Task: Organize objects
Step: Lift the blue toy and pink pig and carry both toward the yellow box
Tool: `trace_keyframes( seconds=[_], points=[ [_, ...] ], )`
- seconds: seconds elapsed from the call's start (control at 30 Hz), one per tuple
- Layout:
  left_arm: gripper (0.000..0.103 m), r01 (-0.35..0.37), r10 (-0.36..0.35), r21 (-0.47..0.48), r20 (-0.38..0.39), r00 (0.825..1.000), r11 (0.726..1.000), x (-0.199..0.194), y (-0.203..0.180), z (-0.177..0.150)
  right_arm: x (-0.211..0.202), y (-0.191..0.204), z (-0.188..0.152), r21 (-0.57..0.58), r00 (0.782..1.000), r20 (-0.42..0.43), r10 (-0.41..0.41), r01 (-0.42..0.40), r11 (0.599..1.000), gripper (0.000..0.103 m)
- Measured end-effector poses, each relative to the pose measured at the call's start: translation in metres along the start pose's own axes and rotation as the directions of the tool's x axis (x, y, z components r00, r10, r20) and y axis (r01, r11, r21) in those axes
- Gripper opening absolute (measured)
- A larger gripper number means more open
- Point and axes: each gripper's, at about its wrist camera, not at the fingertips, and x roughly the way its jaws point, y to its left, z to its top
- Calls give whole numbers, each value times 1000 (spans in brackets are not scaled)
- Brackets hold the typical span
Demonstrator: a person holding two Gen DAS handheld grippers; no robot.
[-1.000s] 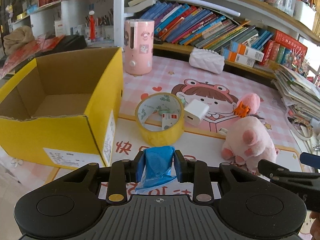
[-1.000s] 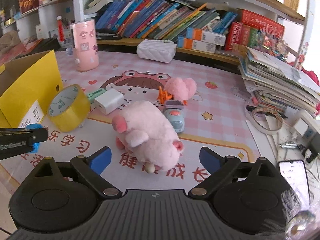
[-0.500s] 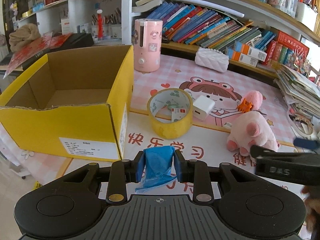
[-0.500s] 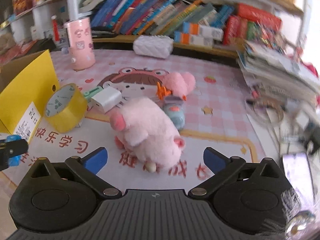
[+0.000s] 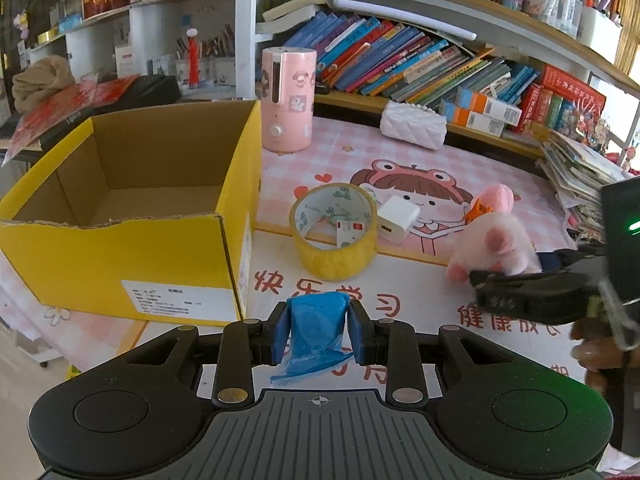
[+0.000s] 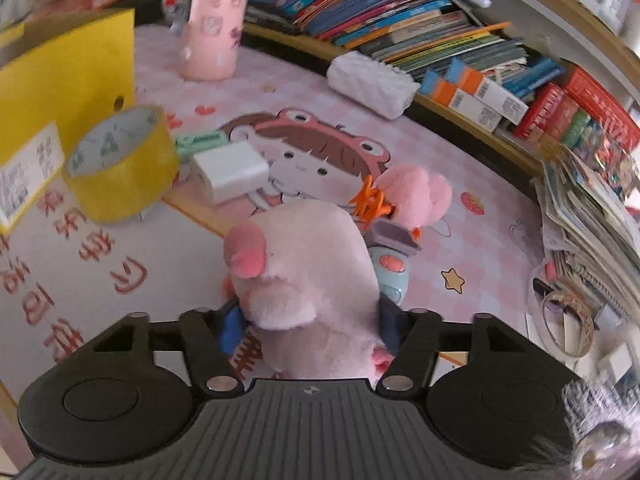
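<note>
- The pig (image 6: 304,276), a pink plush, sits on the surface (image 6: 92,280) near its front edge, just in front of a small blue toy (image 6: 390,276) and a second pink plush (image 6: 412,194).
- The right claw (image 6: 306,322) has its two fingers against the pig's sides and the plush bulges between them; I judge it is gripping the pig, though whether the pig is off the surface cannot be told.
- The left claw (image 5: 319,330) is closed on a blue wad (image 5: 316,332) and hangs over the near edge of the surface, just right of the box's front corner.
- The box (image 5: 132,256), yellow card and open at the top, stands at the left; no object shows in the visible part of its inside.
- Between box and pig lie a tape roll (image 5: 334,232) and a white charger (image 5: 398,220), just beside each other.
- Step in hand, as I judge it: picking up the pig for the box.
- The next move calls for lifting the pig high enough to pass over the tape and the box wall, then carrying it left and opening above the box.
- The blue wad likely goes there too, so the two claws need to stay out of each other's way.
</note>
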Motion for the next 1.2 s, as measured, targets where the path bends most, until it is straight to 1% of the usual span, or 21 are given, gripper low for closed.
trace_keyframes(
  seconds=[0.1,0.23,0.33,0.47,0.53,0.7,0.8,1.0,1.2],
  points=[
    [29,8,-8,-9,6,1000,1000,-3,3,-1,-25,-4,2,110,999,35,19,-22,994,58],
    [29,30,-30,-10,23,999,1000,-9,8,-1,-59,-2,1,248,999,26,43,-48,967,58],
    [29,48,-48,-13,40,998,999,-15,16,-1,-81,9,-4,301,998,34,53,-61,952,58],
    [29,64,-63,-12,68,996,998,-26,34,1,-101,34,-8,277,996,73,43,-61,959,58],
    [29,70,-69,-5,76,995,998,-32,43,1,-106,47,-8,270,996,78,40,-60,961,58],
    [29,69,-68,-10,79,995,998,-46,80,-8,-120,86,-6,263,996,87,35,-57,963,59],
    [29,63,-61,-27,66,996,998,-54,107,-15,-123,114,-6,253,995,75,60,-77,964,59],
    [29,42,-40,-58,46,998,997,-71,158,-29,-130,177,-9,226,991,23,135,-137,964,59],
    [29,43,-42,-29,30,999,999,-86,192,-42,-141,227,-17,228,987,10,160,-158,961,59]
  ],
)
